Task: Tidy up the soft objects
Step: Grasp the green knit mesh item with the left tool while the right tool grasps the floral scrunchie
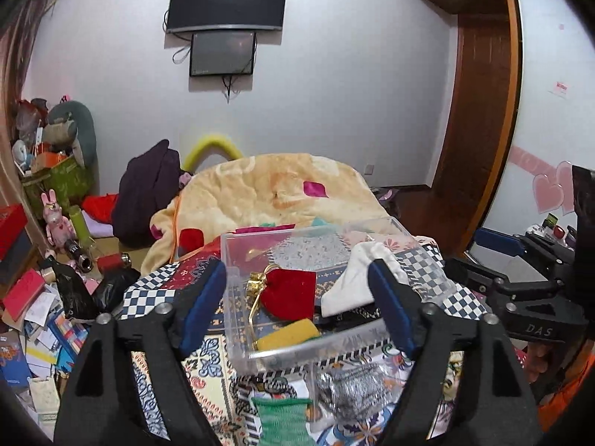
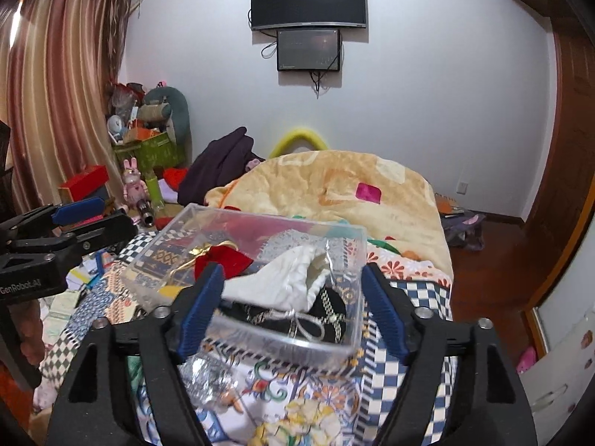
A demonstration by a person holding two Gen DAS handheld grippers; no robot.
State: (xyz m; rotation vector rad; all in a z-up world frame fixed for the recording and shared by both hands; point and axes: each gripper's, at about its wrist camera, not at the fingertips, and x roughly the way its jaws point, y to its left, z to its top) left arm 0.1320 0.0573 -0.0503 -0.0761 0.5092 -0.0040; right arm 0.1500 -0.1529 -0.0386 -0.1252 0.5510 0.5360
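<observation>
A clear plastic box (image 1: 238, 252) stands on the patterned bedspread; it also shows in the right wrist view (image 2: 357, 245). Inside lie a red velvet pouch (image 1: 290, 291) with a gold tie, a yellow sponge (image 1: 288, 332), a white cloth (image 1: 349, 278) and a black pouch (image 2: 329, 316) with silver trim. The red pouch (image 2: 223, 258) and white cloth (image 2: 282, 282) also show in the right wrist view. My left gripper (image 1: 297, 308) is open and empty, its fingers either side of the box. My right gripper (image 2: 292, 306) is open and empty over the box's near end. A green mesh item (image 1: 284, 420) and a silver pouch (image 1: 353, 386) lie in front of the box.
A yellow blanket (image 1: 275, 189) is heaped on the bed behind the box. A dark jacket (image 1: 145, 193) lies to its left. Boxes, toys and papers (image 1: 41, 297) crowd the floor at left. A wooden door (image 1: 479, 111) stands at right. Screens (image 1: 227, 3) hang on the wall.
</observation>
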